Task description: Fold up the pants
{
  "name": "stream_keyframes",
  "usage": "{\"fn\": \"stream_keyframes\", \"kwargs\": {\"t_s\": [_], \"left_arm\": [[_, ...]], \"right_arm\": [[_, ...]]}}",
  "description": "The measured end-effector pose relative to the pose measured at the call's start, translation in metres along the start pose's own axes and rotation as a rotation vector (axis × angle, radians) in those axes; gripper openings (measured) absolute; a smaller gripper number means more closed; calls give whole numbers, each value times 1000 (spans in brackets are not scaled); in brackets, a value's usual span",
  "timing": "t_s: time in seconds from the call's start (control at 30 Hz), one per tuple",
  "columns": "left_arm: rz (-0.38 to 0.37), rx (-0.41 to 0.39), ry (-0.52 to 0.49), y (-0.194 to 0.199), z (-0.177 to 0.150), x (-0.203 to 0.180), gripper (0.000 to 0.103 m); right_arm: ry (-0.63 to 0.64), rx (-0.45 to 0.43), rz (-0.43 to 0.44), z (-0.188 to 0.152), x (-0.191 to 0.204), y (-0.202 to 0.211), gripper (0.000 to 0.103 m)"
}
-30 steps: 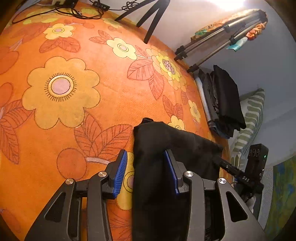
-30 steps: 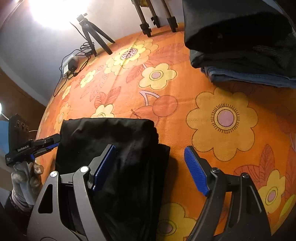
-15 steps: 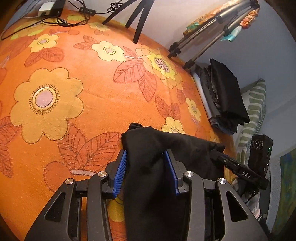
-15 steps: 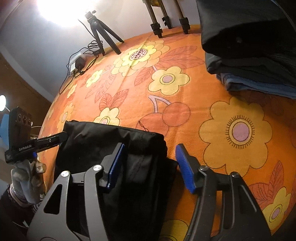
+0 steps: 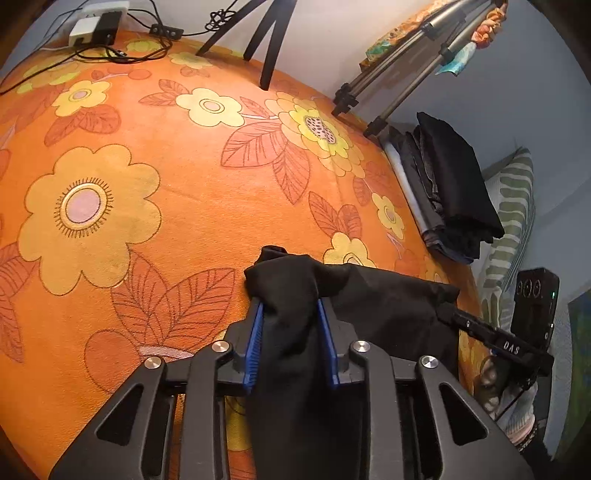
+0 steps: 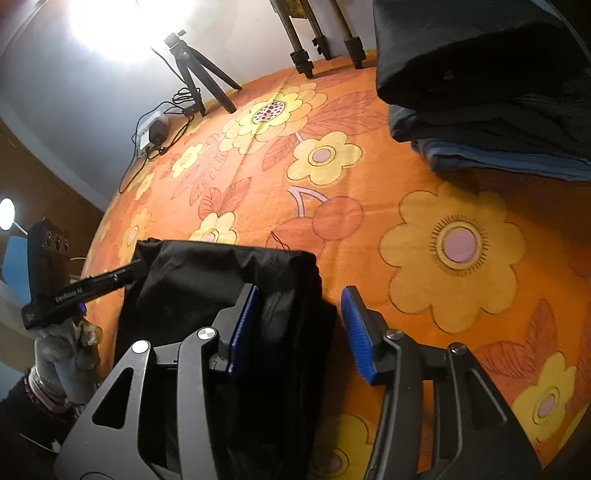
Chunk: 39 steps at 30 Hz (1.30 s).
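Note:
Black pants (image 5: 388, 302) lie folded on the orange flowered blanket (image 5: 166, 155). My left gripper (image 5: 290, 332) points down at their left corner. Its jaws are closing, and bunched black cloth fills the gap between the blue pads, which press on it. In the right wrist view the pants (image 6: 207, 273) show as a dark rectangle. My right gripper (image 6: 299, 328) straddles their right edge with its jaws closing. The left pad (image 6: 242, 328) is over the cloth, while the right pad (image 6: 356, 332) stands apart over bare blanket.
A stack of folded dark clothes (image 6: 498, 92) sits at the blanket's far right, also visible as the stack (image 5: 450, 192) in the left wrist view. Tripod legs (image 5: 266, 44), a power strip with cables (image 5: 96, 29) and a striped pillow (image 5: 513, 206) line the edges.
The left jaws narrowed onto the pants' corner, and the cloth bunched up between the pads. The right jaws narrowed markedly around the other edge. Both hands stayed almost in place.

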<state>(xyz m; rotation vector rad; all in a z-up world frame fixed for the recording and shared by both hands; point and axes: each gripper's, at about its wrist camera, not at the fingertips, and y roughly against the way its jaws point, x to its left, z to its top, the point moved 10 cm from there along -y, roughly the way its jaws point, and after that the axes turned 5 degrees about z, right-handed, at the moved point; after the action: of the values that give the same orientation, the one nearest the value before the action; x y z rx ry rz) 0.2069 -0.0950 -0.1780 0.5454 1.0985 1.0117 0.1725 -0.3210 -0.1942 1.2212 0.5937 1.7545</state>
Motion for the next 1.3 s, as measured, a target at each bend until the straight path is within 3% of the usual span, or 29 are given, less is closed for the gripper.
{"fn": "stream_keyframes", "kwargs": {"t_s": [0.2, 0.43, 0.7, 0.83, 0.97, 1.13, 1.2, 1.3], "left_arm": [[8, -5, -9, 0, 0, -1, 25], [6, -6, -10, 0, 0, -2, 25], [-18, -18, 18, -1, 2, -4, 34], [10, -34, -1, -5, 4, -4, 20], [-1, -33, 15, -5, 3, -4, 14], [-1, -66, -31, 9, 2, -13, 12], [-12, -82, -43, 16, 3, -18, 12], [-29, -105, -63, 26, 4, -27, 11]], "right_arm": [[5, 24, 1, -6, 4, -8, 52], [-17, 17, 34, -9, 5, -7, 36], [-19, 3, 34, -11, 8, -7, 32], [-7, -1, 25, -11, 10, -6, 31], [13, -15, 17, -8, 16, -3, 29], [40, -49, 18, -6, 26, 10, 25], [45, -58, 23, -5, 28, 15, 15], [57, -74, 21, -6, 34, 26, 15]]}}
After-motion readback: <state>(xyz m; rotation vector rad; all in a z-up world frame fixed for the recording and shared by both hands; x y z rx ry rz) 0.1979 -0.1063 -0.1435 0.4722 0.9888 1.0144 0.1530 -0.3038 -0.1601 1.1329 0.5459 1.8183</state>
